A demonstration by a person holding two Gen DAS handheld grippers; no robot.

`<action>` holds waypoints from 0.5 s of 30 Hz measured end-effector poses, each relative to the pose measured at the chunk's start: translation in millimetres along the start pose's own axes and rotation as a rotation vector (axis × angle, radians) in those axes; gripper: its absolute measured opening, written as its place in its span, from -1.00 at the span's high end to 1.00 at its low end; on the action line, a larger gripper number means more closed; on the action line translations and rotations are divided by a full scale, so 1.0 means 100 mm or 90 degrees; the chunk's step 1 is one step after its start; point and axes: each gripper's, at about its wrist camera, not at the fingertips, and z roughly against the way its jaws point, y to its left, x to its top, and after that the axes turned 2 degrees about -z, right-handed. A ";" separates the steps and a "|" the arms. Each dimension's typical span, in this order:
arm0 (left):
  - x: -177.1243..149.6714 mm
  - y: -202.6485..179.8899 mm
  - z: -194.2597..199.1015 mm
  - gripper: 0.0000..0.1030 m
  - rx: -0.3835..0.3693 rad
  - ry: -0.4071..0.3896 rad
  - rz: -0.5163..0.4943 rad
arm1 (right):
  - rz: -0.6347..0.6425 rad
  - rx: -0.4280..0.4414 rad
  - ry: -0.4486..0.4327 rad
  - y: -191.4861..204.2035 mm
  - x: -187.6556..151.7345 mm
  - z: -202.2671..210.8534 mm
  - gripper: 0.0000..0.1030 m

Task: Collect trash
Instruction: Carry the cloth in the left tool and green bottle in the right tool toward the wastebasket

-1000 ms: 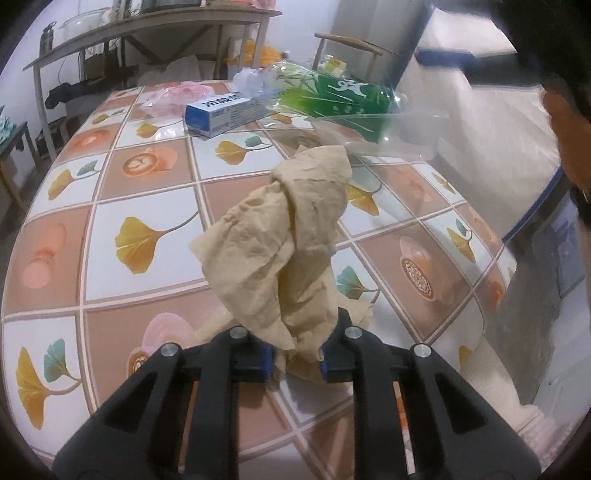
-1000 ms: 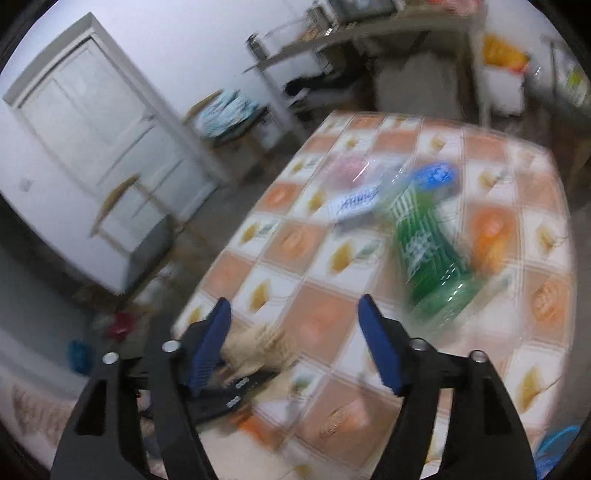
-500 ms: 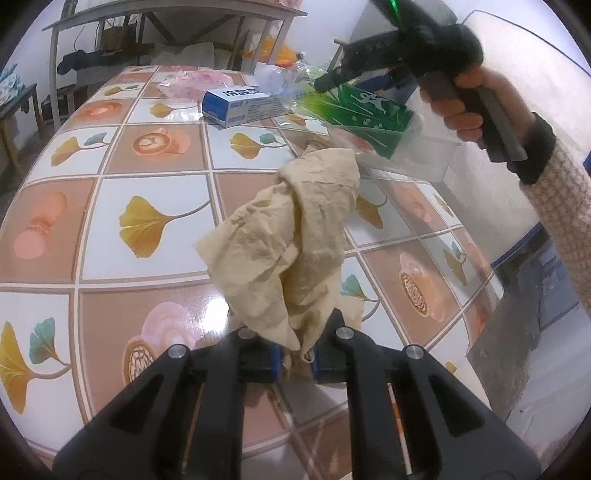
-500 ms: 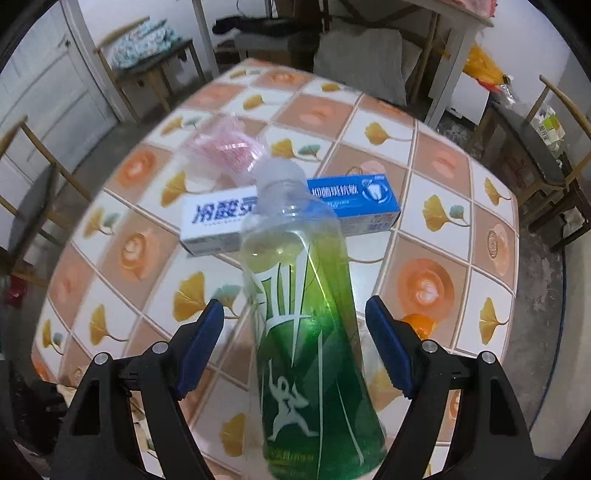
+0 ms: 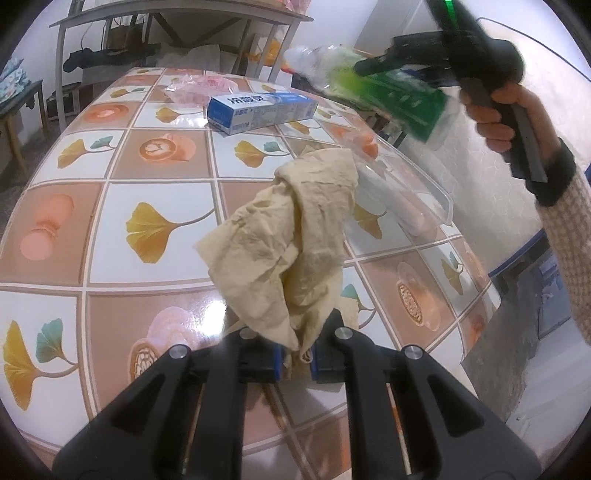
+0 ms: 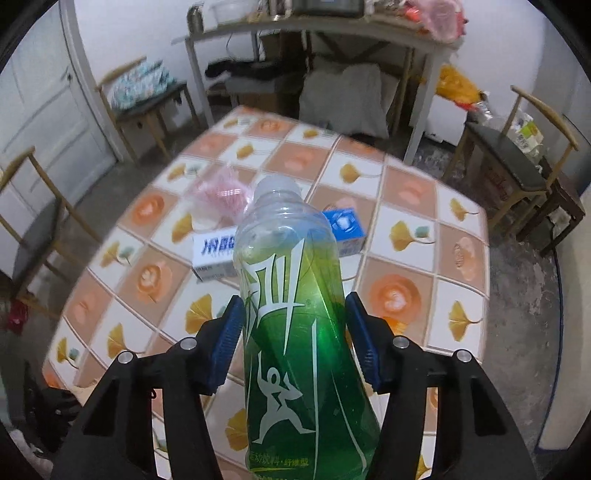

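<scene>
My left gripper [image 5: 295,360] is shut on a crumpled tan paper napkin [image 5: 291,243] and holds it above the tiled table [image 5: 147,184]. My right gripper [image 6: 297,332] is shut on an empty green plastic bottle [image 6: 295,325] and holds it in the air over the table; the bottle also shows in the left wrist view [image 5: 388,92], raised at the upper right. A blue and white toothpaste box [image 5: 258,110] lies on the table, with a pink plastic bag [image 5: 199,86] behind it.
A clear plastic tray [image 5: 406,188] lies near the table's right edge. Wooden chairs [image 6: 517,155] stand around the table. A metal shelf rack [image 6: 314,33] stands behind it. A white door [image 6: 40,96] is at the left.
My right gripper has closed on the green bottle and lifted it off the table. My left gripper still holds the napkin and has barely moved.
</scene>
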 end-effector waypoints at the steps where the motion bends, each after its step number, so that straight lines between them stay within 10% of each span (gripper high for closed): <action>1: 0.01 -0.02 0.02 0.83 0.001 -0.001 -0.001 | -0.012 0.009 -0.014 -0.04 -0.01 0.11 -0.05; 15: 0.25 -0.59 0.27 0.83 -0.043 -0.035 -0.062 | -0.181 0.080 -0.172 -0.84 -1.19 1.65 0.00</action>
